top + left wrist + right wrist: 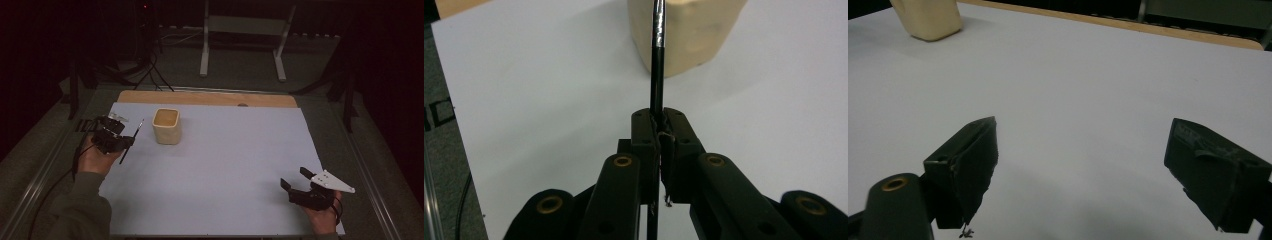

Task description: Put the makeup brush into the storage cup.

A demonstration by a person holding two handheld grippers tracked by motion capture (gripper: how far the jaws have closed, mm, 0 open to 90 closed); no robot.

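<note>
Left hand-held gripper point(659, 131) clamps a thin, light, stiff paintbrush point(657, 60) mid-shaft near the bench's left edge; likely slippery. Right hand-held gripper point(1083, 165) gapes empty.

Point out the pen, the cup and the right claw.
pen point(657, 70): left gripper view, mid-shaft above the shut jaws.
cup point(166, 131): high view, front wall.
right claw point(296, 179): high view, midway between its open fingertips.

The thin black rod point(657, 65) looks glossy. The cream cup point(166, 126) appears matt and smooth. A matt pale sheet point(225, 165) covers the wooden bench point(200, 98). Both tongs look like matt black plastic.
</note>
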